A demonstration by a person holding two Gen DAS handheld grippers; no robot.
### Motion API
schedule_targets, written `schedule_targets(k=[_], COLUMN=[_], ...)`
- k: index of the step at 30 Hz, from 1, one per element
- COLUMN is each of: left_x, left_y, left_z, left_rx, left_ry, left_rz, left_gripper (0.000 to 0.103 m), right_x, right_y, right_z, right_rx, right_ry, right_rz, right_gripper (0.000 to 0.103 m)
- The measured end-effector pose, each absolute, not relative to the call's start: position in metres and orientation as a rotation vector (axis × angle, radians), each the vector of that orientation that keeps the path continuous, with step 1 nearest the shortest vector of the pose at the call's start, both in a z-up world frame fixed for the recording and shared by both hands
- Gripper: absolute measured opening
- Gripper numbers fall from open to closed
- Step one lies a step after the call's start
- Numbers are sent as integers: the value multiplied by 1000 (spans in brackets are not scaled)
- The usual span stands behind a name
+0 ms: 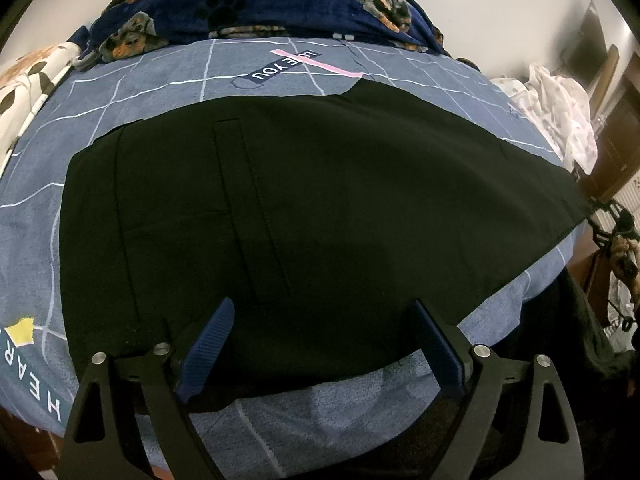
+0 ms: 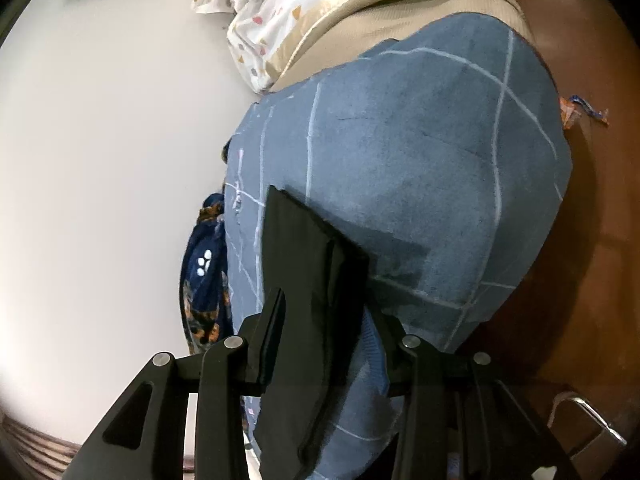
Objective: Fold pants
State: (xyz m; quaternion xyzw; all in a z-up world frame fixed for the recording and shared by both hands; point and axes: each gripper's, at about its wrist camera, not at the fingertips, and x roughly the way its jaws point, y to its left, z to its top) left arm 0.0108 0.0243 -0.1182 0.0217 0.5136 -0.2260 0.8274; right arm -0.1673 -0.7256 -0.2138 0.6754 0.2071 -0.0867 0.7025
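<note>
Black pants (image 1: pixel 320 180) lie flat across the blue checked bed sheet (image 1: pixel 160 80), waistband to the left and legs running right. My left gripper (image 1: pixel 324 306) hovers open over their near edge, its blue fingers (image 1: pixel 208 344) wide apart with only flat cloth under them. In the right wrist view, which is rolled on its side, the pants' narrow leg end (image 2: pixel 304 248) lies between the jaws of my right gripper (image 2: pixel 324 306). Those jaws stand apart. The cloth rests by the left finger (image 2: pixel 274 320), and blue sheet shows beside the other finger.
A navy dog-print blanket (image 1: pixel 240 0) is bunched along the bed's far side. White spotted cloth (image 1: pixel 560 108) is heaped at the far right corner. The bed's near edge runs just under my left gripper. Brown floor (image 2: pixel 580 240) lies past the bed's end.
</note>
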Motion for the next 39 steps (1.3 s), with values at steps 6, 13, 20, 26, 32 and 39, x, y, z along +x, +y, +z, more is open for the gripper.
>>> schedule_targets(k=[6,13,20,26,32,39], left_x=[11,11,10,14,19,18], left_y=[24,24,25,25,27,5], left_z=[-118,-118,-118,-116,-82,-47], left_rx=[49,51,51,30,-24,-72], left_ry=[1090,1090,1089,1089,1011,935], left_rz=[-480,-480,-478,-469,-366,-341], left_gripper=[90,91,91,91,91,91], right_x=[-145,-131,-117,-81,-44,-17], right_y=[-721,-717,-688,-630,-554,-483], right_z=[-207,-209,-166,-111,-93,-107], right_rx=[1375,1358,1247,1095,982,915], right_ry=[563,631,622,633,711,824], right_rz=[-204,-262,-234,-87,51,168], right_gripper=[36,11,11,11,11,11])
